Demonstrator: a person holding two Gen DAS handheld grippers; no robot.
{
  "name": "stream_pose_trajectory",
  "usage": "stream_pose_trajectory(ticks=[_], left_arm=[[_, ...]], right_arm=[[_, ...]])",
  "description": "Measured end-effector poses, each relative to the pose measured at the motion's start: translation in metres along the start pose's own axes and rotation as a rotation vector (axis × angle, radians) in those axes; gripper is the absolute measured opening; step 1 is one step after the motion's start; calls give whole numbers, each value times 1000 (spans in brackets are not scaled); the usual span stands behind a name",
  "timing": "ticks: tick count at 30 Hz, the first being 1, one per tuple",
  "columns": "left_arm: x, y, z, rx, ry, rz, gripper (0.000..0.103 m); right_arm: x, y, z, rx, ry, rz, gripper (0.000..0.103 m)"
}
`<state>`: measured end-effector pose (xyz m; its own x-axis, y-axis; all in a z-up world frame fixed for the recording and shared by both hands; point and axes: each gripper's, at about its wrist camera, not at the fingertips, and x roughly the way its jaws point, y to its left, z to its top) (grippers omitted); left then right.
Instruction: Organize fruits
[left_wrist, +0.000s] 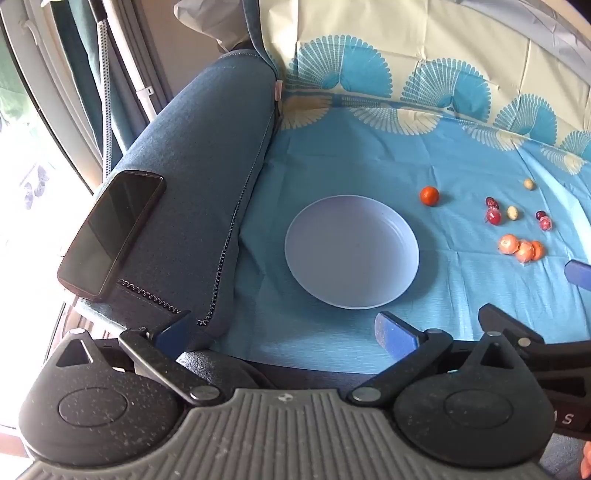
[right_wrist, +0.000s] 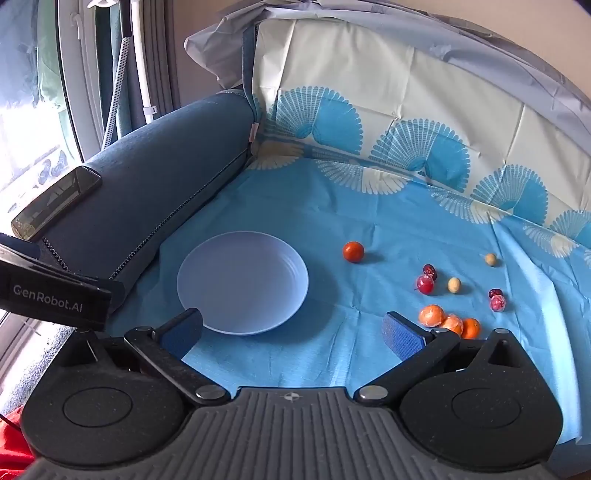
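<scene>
Both the left gripper (left_wrist: 284, 328) and right gripper (right_wrist: 291, 328) spread their fingers wide, holding nothing; "GenRobot.AI" marks the left.

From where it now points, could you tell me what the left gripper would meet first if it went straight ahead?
Most likely the empty plate: it lies centred ahead of the left gripper, whose jaws stand open. Depth is unclear.

The plate (right_wrist: 242, 282) is pale lavender-blue on a sky-blue cloth (right_wrist: 332, 362) — bordered with cream and turquoise fan motifs. One fruit (right_wrist: 353, 252) is orange-red; the wrapped ones (right_wrist: 448, 321) are orange (others dark red or beige). The armrest (right_wrist: 155, 184) is denim blue, the phone (left_wrist: 110, 229) black.
</scene>
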<state>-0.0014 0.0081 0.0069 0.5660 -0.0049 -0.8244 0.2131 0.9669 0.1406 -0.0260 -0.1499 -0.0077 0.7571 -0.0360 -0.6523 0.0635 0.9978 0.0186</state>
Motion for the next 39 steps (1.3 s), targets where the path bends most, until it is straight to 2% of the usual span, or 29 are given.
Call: stream_pose_trajectory(ticks=[39], left_arm=[[2,-3,-3,-3,10,23,103]], right_arm=[[2,2,0,12,21,9,102]])
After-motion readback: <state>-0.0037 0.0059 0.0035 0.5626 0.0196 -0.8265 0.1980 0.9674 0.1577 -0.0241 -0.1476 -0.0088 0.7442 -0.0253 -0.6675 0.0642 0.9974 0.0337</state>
